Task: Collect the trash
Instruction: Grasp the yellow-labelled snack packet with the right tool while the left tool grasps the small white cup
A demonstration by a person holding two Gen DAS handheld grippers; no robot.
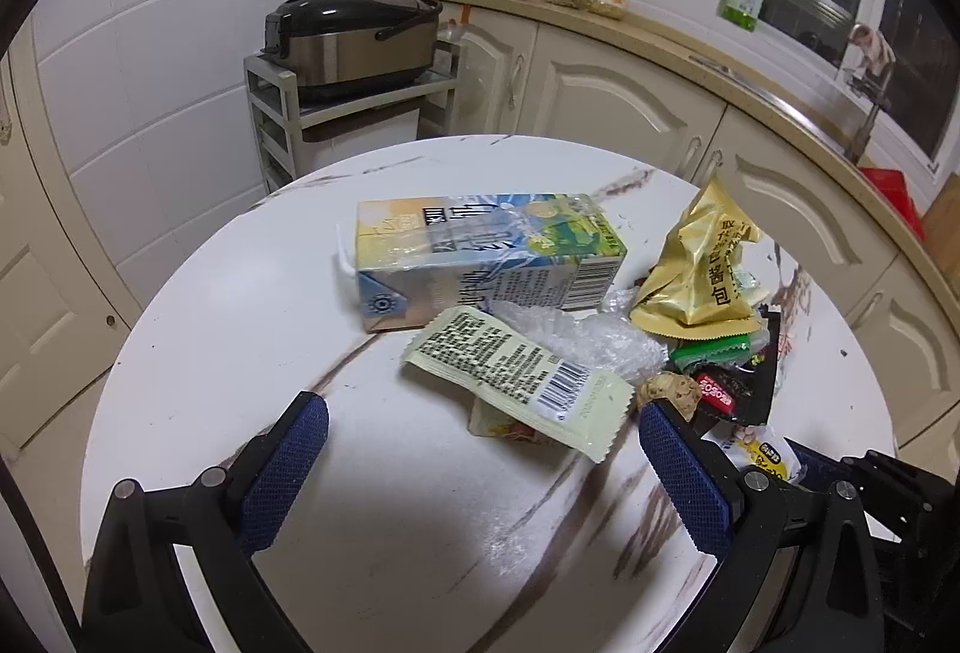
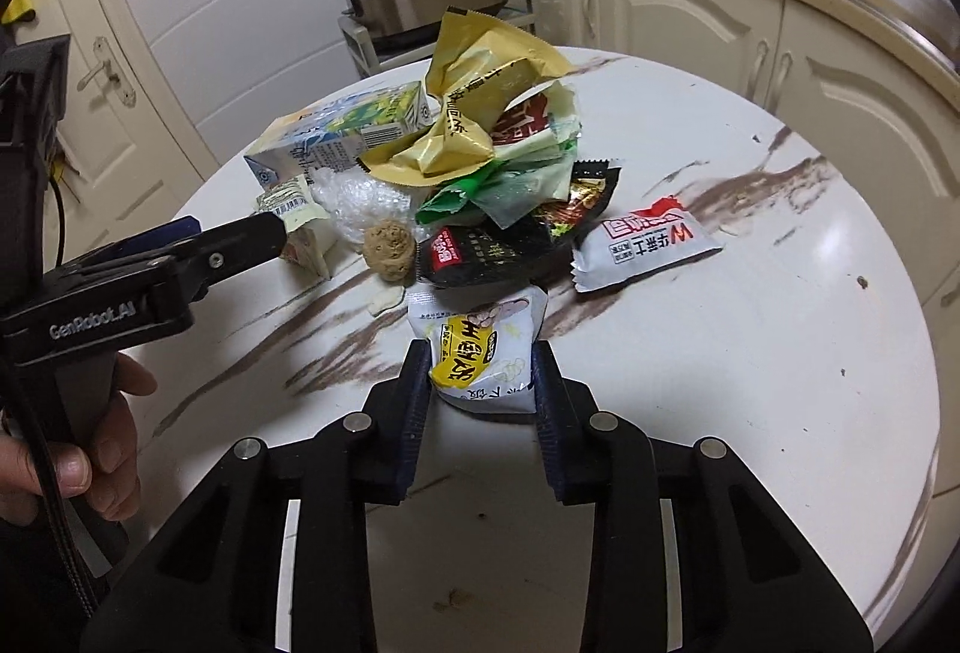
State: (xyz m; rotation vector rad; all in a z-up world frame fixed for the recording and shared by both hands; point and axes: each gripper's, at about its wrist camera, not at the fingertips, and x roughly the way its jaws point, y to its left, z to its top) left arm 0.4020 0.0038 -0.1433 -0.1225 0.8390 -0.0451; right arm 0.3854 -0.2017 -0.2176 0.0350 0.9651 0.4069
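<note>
A pile of trash lies on the round white marble table (image 1: pixel 210 353). A milk carton (image 1: pixel 480 257) lies on its side with a pale green wrapper (image 1: pixel 522 383) in front of it and a gold packet (image 1: pixel 702 269) to the right. My left gripper (image 1: pixel 480 443) is open and empty, just short of the pale green wrapper; it also shows at the left of the right wrist view (image 2: pixel 264 233). My right gripper (image 2: pixel 480 371) is shut on a white and yellow snack packet (image 2: pixel 480 353) at the near edge of the pile (image 2: pixel 480 173).
A white packet with red print (image 2: pixel 648 245), a black wrapper (image 2: pixel 486 257), a brown crumbly ball (image 2: pixel 390 248) and crumpled clear plastic (image 2: pixel 354 200) lie in the pile. A rice cooker (image 1: pixel 354 41) stands on a shelf unit behind the table. Cabinets (image 1: pixel 630 95) curve along the right.
</note>
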